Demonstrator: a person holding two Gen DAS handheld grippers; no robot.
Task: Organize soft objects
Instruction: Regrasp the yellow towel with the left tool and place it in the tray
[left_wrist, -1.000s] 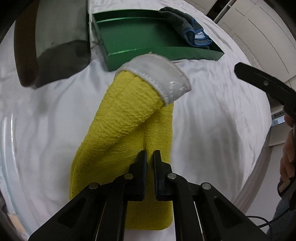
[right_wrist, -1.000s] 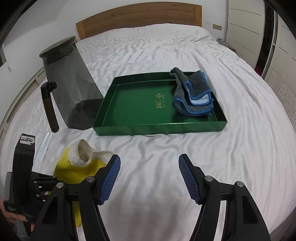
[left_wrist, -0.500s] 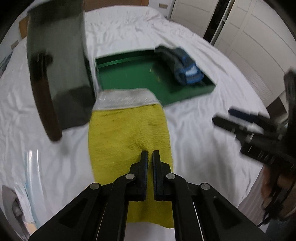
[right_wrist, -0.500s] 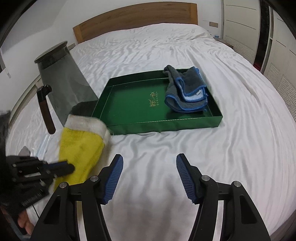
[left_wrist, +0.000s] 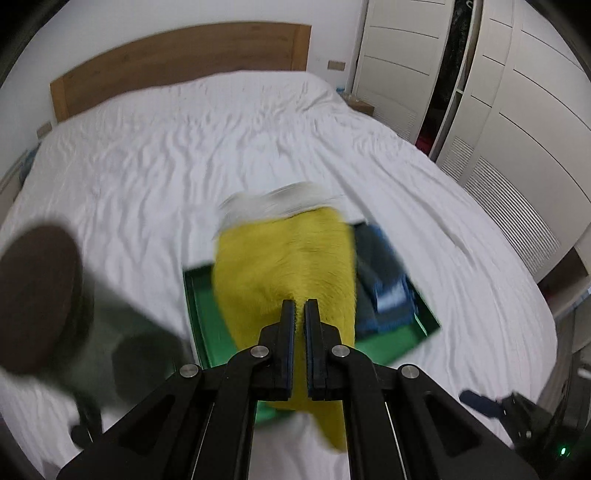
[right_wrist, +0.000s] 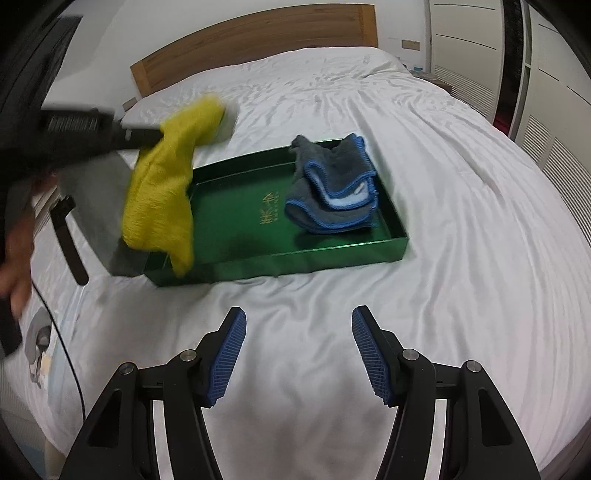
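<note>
The left gripper (left_wrist: 300, 306) — jaws pinching the yellow terry cloth with a white band (left_wrist: 291, 258) — holds it above the green rectangular tray (right_wrist: 236, 229). The right gripper (right_wrist: 298, 350) hovers over the bed, jaws spread, nothing between them.

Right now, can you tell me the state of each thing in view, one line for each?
Yellow cloth: lifted off the bed, hanging over the tray's left end.
Left gripper: jaws shut on the yellow cloth.
Right gripper: jaws open, nothing between them.
Green tray: flat on the bed, left part bare.
Grey-blue cloth: folded, lying in the tray's right part.
Dark jug: upright beside the tray; lid hidden here.
</note>
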